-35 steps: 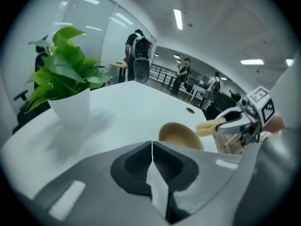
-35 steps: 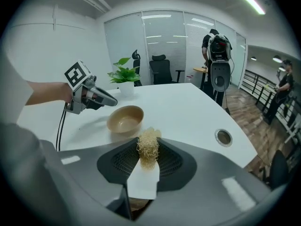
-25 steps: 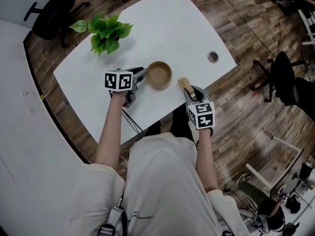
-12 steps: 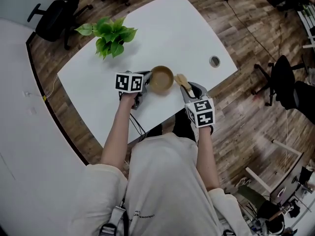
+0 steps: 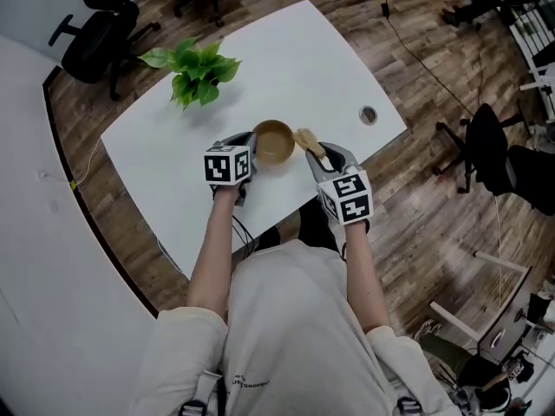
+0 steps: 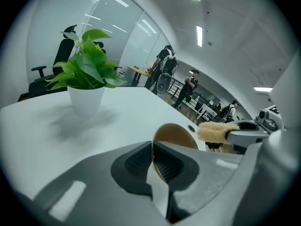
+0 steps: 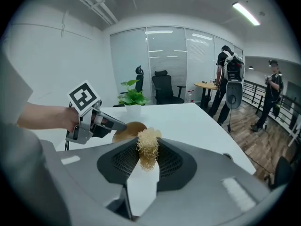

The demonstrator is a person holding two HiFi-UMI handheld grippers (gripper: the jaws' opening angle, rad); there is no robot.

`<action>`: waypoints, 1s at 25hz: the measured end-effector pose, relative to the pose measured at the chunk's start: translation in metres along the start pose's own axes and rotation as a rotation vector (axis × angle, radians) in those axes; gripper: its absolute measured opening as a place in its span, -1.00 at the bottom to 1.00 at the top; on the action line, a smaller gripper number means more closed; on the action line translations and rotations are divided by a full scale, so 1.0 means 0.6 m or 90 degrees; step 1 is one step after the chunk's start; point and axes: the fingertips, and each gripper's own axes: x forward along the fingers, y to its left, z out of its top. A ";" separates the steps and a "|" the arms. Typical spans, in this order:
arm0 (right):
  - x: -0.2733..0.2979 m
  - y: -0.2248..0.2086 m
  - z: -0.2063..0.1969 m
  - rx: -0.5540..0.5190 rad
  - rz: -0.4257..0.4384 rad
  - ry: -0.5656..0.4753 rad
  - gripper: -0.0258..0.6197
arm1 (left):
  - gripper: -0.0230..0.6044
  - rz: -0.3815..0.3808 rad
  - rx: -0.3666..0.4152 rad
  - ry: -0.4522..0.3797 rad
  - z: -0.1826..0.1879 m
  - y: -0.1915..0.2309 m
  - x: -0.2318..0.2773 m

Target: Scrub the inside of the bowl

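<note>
Over the near edge of the white table (image 5: 329, 68), the left gripper (image 5: 249, 148) is clenching the wooden bowl (image 5: 274, 141) by its left rim. The right gripper (image 5: 317, 156) is grasping a fibrous scrubber (image 5: 305, 139), whose tip is hanging just right of the bowl, long axis pointing far-left toward the opening. So the right gripper is the nearer one for going in. The left gripper view is showing the rim pinched edge-on between the jaws, while the head view is masking that grip behind the marker cube.
</note>
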 end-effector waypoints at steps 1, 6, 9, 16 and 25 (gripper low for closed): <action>-0.001 0.007 0.005 0.001 0.012 -0.006 -0.53 | -0.88 0.005 0.001 -0.005 -0.002 -0.001 -0.006; 0.008 0.076 0.015 -0.040 0.110 0.011 -0.53 | -0.88 0.018 0.000 -0.021 -0.018 -0.010 -0.042; 0.017 0.097 0.011 -0.077 0.129 0.026 -0.53 | -0.88 0.029 0.011 -0.032 -0.015 -0.017 -0.058; 0.045 0.109 0.023 -0.135 0.140 0.066 -0.53 | -0.88 0.040 0.056 -0.049 0.000 -0.031 -0.085; 0.075 0.162 0.061 -0.218 0.181 0.111 -0.53 | -0.88 0.066 0.100 -0.047 0.003 -0.029 -0.116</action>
